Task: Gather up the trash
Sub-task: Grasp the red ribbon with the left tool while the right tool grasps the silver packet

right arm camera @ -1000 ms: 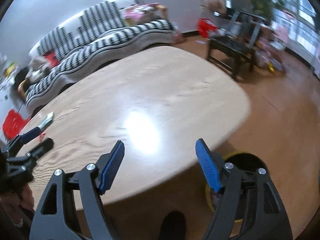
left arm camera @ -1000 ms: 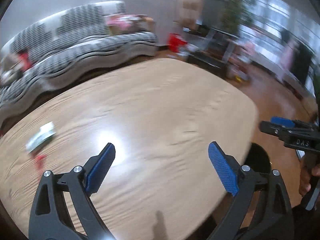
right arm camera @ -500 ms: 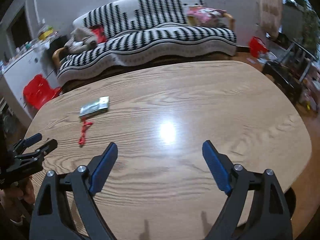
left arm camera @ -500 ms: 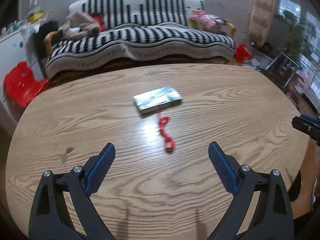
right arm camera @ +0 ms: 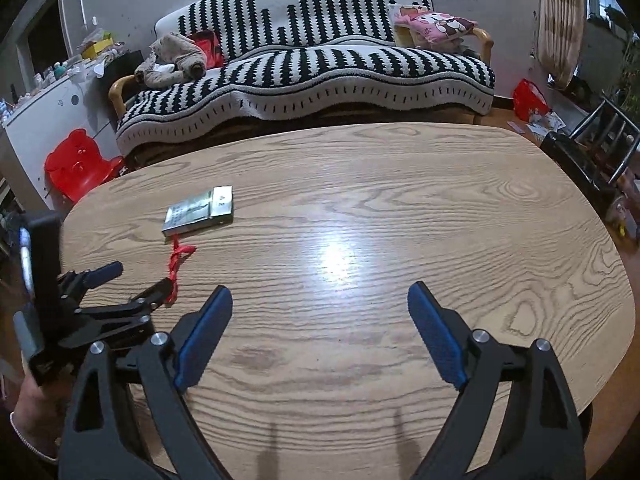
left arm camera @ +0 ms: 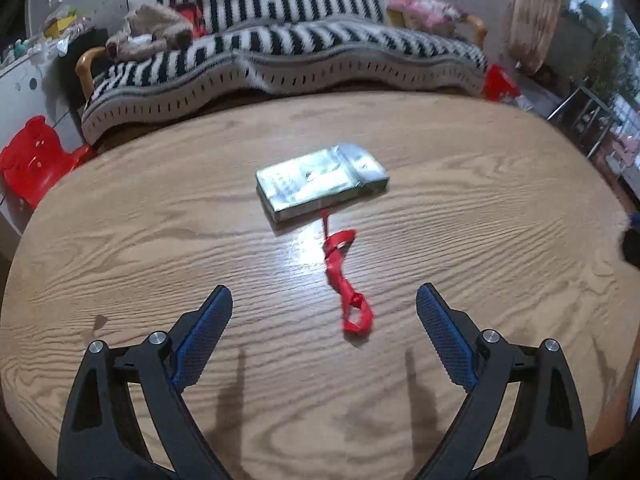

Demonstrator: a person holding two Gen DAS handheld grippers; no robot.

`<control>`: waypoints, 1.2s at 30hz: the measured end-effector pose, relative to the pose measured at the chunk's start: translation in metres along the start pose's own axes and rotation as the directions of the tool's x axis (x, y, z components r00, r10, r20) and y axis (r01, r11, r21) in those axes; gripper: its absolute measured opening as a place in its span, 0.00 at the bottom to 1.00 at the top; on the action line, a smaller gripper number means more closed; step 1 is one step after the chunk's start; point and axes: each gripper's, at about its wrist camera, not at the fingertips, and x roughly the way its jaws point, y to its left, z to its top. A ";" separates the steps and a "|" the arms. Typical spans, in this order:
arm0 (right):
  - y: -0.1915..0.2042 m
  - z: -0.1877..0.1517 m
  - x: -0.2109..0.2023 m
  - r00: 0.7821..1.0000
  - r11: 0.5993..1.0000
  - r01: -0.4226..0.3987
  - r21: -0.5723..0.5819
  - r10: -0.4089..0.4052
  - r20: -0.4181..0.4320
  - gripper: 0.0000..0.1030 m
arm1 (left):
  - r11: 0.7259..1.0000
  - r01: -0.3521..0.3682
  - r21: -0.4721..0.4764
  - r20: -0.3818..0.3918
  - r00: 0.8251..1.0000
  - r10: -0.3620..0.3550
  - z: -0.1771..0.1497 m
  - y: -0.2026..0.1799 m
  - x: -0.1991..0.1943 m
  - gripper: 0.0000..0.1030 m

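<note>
A red twisted ribbon scrap (left arm camera: 343, 280) lies on the oval wooden table (left arm camera: 500, 240), just beyond and between my left gripper's (left arm camera: 322, 328) open fingers. A flat silvery-green packet (left arm camera: 320, 184) lies behind it, touching the ribbon's far end. In the right wrist view the packet (right arm camera: 199, 211) and the ribbon (right arm camera: 176, 264) lie at the table's left, where the left gripper (right arm camera: 136, 284) hovers by the ribbon's near end. My right gripper (right arm camera: 320, 328) is open and empty over the table's middle.
A black-and-white striped sofa (right arm camera: 312, 72) stands behind the table. A red child's chair (right arm camera: 80, 164) is at the left, and a dark metal stand (right arm camera: 600, 148) with floor clutter at the right.
Both grippers swung left from the table's right end to face the sofa. The left gripper then moved closer to the ribbon and packet. Both stayed open.
</note>
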 end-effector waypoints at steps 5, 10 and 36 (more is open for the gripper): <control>-0.004 0.008 0.012 1.000 1.000 0.007 0.014 -0.007 -0.005 0.84 | 1.000 -0.005 -0.031 -0.042 0.999 0.004 0.001 0.005 0.020 0.69; 0.003 0.019 0.028 1.000 1.000 -0.008 0.007 0.008 0.004 0.88 | 1.000 -0.017 0.005 -0.029 0.999 0.017 0.001 -0.001 0.017 0.24; 0.180 0.071 0.204 0.983 0.720 -0.183 -0.670 0.112 -0.148 0.93 | 0.982 0.012 -0.191 -0.058 0.998 -0.024 -0.001 0.092 -0.012 0.09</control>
